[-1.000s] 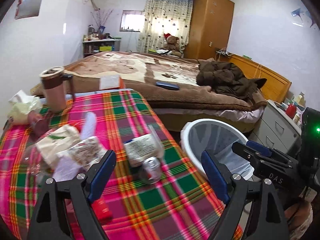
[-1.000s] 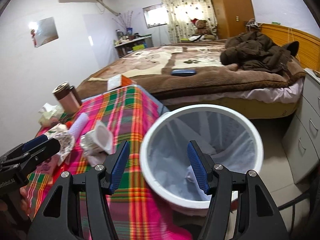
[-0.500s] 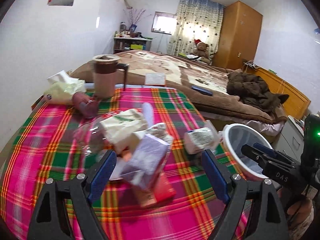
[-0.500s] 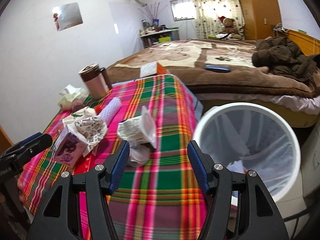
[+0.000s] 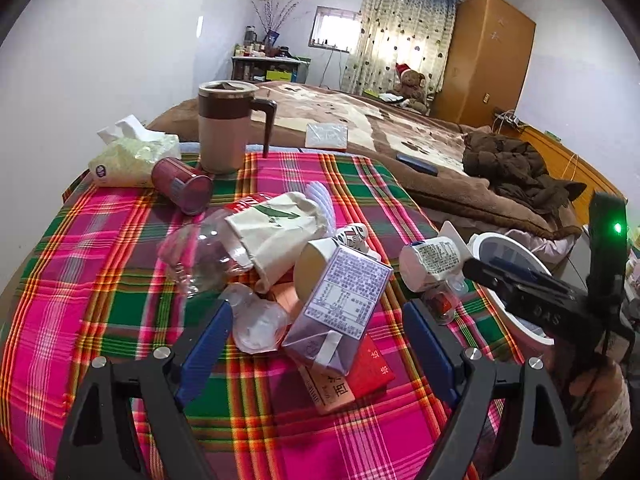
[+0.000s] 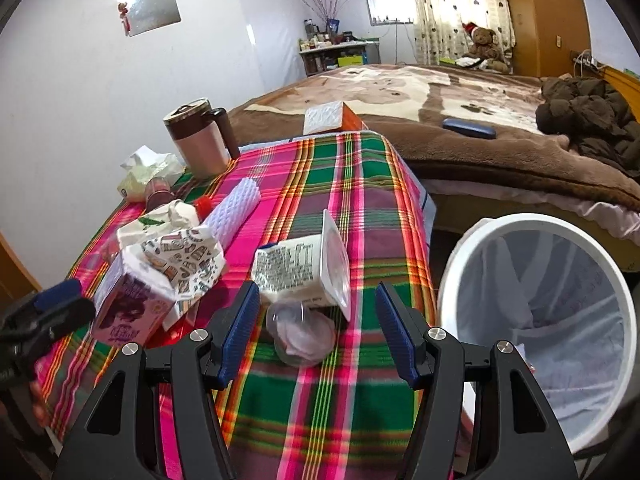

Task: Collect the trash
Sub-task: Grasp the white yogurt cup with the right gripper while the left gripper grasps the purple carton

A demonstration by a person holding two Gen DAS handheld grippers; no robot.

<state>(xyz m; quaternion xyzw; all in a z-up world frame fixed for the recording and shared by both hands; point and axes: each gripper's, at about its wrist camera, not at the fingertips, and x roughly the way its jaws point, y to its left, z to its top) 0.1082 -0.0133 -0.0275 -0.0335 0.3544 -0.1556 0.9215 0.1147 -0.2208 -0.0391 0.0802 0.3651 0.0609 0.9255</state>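
Trash lies piled on the plaid tablecloth [image 5: 100, 304]. A purple carton [image 5: 340, 308] lies between the fingers of my open left gripper [image 5: 316, 344], next to crumpled clear plastic [image 5: 256, 320] and a cream paper bag [image 5: 276, 228]. My open right gripper [image 6: 316, 332] hovers over a clear plastic cup [image 6: 300, 332] lying on its side, just before a white yogurt cup [image 6: 304, 268]. The purple carton also shows in the right wrist view [image 6: 132, 304]. A white bin [image 6: 536, 320] with a liner stands right of the table.
A brown mug [image 5: 224, 124], a tissue pack [image 5: 132, 156] and a red can [image 5: 184, 184] sit at the table's far left. A bed [image 6: 440, 92] with a dark jacket [image 6: 588, 116] lies beyond. The right gripper shows at the left view's right edge [image 5: 528, 292].
Both grippers swung left from the bin toward the table. The left now frames the purple carton; the right has come down over the clear cup.
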